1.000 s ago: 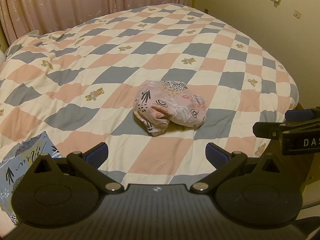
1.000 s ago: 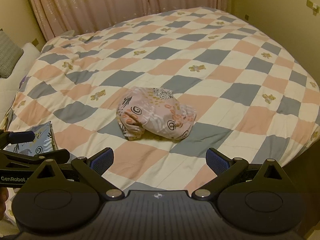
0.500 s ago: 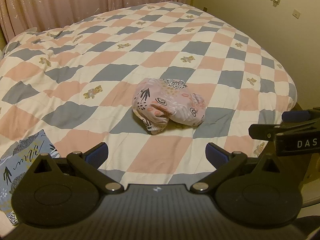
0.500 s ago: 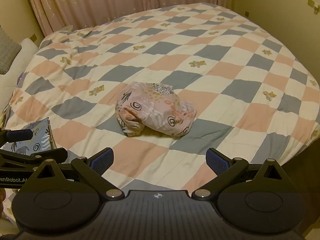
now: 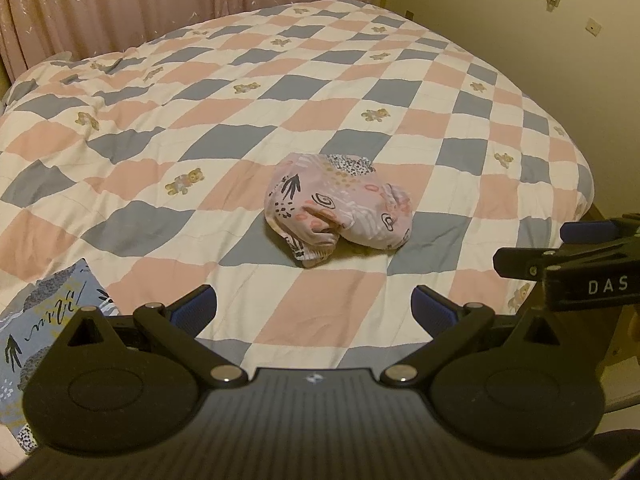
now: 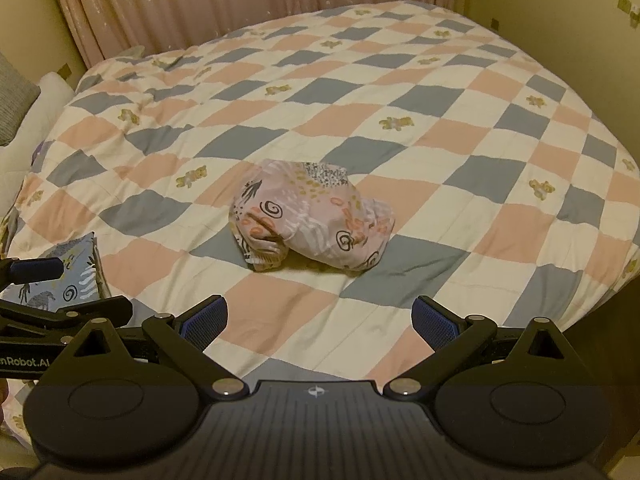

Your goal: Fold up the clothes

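Note:
A crumpled pale-pink patterned garment [image 5: 338,210] [image 6: 312,220] lies bunched in a heap on the chequered quilt [image 5: 200,128] [image 6: 460,128], near the middle of the bed. My left gripper [image 5: 314,310] hovers above the bed's near edge, short of the heap, open with nothing between its blue pads. My right gripper [image 6: 318,320] is held the same way, open and empty, a little to the right of the left one. Each gripper shows at the side of the other's view: the right one [image 5: 576,258], the left one [image 6: 44,296].
A folded blue patterned cloth [image 5: 44,332] [image 6: 66,280] rests on the near-left corner of the bed. Pink curtains [image 5: 160,4] hang behind the bed, a beige wall [image 5: 540,40] stands to the right, and pillows [image 6: 24,112] lie at far left.
Both grippers have drifted slightly, so the bed sits a little lower and closer in view. The garment has not moved and both grippers stay open.

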A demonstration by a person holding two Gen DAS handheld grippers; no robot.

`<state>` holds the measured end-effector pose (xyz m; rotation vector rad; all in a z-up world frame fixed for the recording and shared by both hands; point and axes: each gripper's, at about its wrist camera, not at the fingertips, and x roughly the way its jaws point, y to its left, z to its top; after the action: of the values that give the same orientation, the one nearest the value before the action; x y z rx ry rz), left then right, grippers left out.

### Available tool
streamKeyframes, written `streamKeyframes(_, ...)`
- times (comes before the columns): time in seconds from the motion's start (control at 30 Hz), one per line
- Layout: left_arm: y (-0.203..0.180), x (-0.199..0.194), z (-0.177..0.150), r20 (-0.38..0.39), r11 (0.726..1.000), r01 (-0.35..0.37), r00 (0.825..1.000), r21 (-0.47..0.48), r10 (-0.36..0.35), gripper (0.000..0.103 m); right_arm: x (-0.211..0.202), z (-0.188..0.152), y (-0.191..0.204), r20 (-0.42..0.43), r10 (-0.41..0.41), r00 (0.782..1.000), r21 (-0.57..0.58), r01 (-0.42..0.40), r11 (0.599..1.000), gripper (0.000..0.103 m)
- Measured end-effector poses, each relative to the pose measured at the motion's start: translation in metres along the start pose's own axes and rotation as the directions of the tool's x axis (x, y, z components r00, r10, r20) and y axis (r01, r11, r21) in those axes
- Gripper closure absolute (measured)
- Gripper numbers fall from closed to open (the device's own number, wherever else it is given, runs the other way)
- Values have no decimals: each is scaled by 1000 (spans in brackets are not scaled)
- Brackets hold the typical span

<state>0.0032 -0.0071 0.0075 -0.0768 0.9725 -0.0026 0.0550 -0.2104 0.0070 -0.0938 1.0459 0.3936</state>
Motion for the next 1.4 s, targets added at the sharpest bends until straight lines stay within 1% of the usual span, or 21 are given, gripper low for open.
streamKeyframes(0.17,3,4,0,-9,1000,15,1000,-7,-15,1,5,2,0,-11,-4,1000,-2,4,1000,2)
streamKeyframes(0.53,8,17,3,-45,999,14,999,-42,-15,1,15,5,-7,-39,-18,999,-1,17,1000,2)
streamKeyframes(0.73,5,23,3,-63,998,13,998,-54,-16,1,23,7,-14,-54,-9,998,-1,9,1000,2)
streamKeyframes(1.07,-10,39,7,-98,997,-33,995,-68,26,1,43,15,-35,-88,30,996,-12,-31,999,2)
streamKeyframes(1.23,-20,51,15,-110,996,-65,992,-68,57,1,58,22,-50,-103,54,993,-16,-56,998,2)
streamKeyframes(1.4,-33,61,25,-116,994,-97,989,-48,91,1,73,30,-65,-112,79,991,-17,-82,997,2)
